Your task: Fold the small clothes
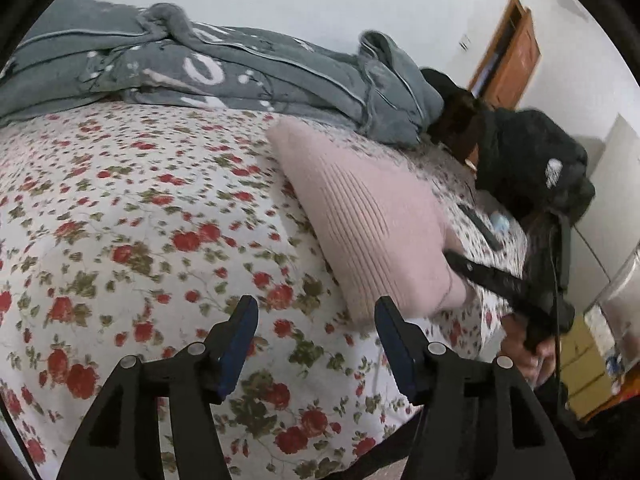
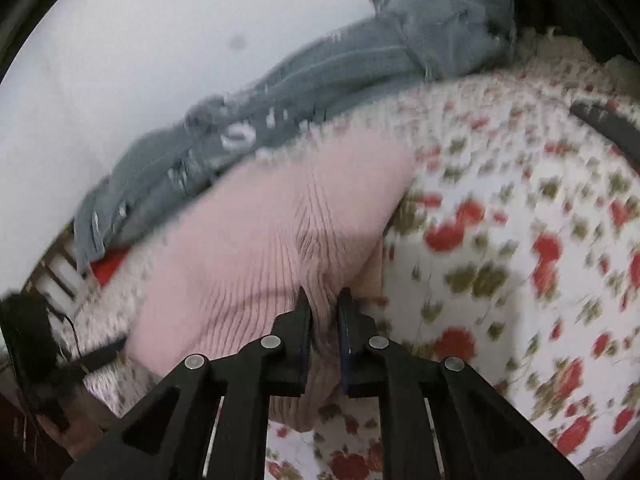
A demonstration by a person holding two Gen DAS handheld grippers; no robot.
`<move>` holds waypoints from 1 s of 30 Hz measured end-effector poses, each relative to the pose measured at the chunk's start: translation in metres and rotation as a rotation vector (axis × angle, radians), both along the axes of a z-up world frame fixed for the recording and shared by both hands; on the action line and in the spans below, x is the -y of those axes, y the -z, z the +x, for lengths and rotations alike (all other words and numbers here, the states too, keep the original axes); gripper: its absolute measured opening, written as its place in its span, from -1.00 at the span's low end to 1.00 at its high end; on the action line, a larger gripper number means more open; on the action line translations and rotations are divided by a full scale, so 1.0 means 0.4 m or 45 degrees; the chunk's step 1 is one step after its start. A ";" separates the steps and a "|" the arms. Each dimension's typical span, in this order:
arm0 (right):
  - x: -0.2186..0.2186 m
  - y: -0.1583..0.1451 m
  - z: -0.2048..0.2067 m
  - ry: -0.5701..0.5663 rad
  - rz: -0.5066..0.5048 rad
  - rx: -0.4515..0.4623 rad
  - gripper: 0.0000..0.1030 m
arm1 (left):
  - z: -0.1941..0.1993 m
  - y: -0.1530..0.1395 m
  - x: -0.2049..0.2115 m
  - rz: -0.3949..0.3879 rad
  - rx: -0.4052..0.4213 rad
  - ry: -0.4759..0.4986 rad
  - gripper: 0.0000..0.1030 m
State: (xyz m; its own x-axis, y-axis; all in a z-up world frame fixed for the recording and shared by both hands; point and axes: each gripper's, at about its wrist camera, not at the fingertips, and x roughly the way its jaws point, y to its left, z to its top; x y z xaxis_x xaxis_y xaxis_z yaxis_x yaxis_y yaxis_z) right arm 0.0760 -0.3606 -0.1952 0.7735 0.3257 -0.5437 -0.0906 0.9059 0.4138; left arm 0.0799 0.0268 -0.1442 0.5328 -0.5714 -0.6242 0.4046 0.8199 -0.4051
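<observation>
A: Which of our grippers is nearer the pink sweater (image 2: 280,240)?

B: Our right gripper (image 2: 323,300). Its fingers are pinched nearly together on a ribbed edge of the sweater, which runs away from them up and to the left across the bed (image 2: 500,280).

A: And our left gripper (image 1: 316,312)?

B: Its fingers stand wide apart, holding nothing, above the flowered sheet. The sweater lies ahead and to their right, its long side slanting away. Beyond it sits a grey blanket (image 1: 240,68). We judge the free edge is the left's to take.
</observation>
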 end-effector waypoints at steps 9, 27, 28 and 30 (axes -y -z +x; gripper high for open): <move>0.016 -0.093 0.039 -0.007 0.020 0.022 0.00 | 0.138 -0.048 0.064 -0.098 -0.054 -0.043 0.19; -0.029 -0.038 0.152 -0.025 -0.193 -0.145 0.32 | 0.316 0.013 0.191 0.059 -0.173 -0.054 0.27; -0.029 -0.038 0.154 -0.026 -0.194 -0.145 0.32 | 0.317 0.014 0.194 0.064 -0.170 -0.054 0.27; -0.031 -0.039 0.161 -0.027 -0.195 -0.148 0.32 | 0.326 0.015 0.197 0.067 -0.171 -0.055 0.27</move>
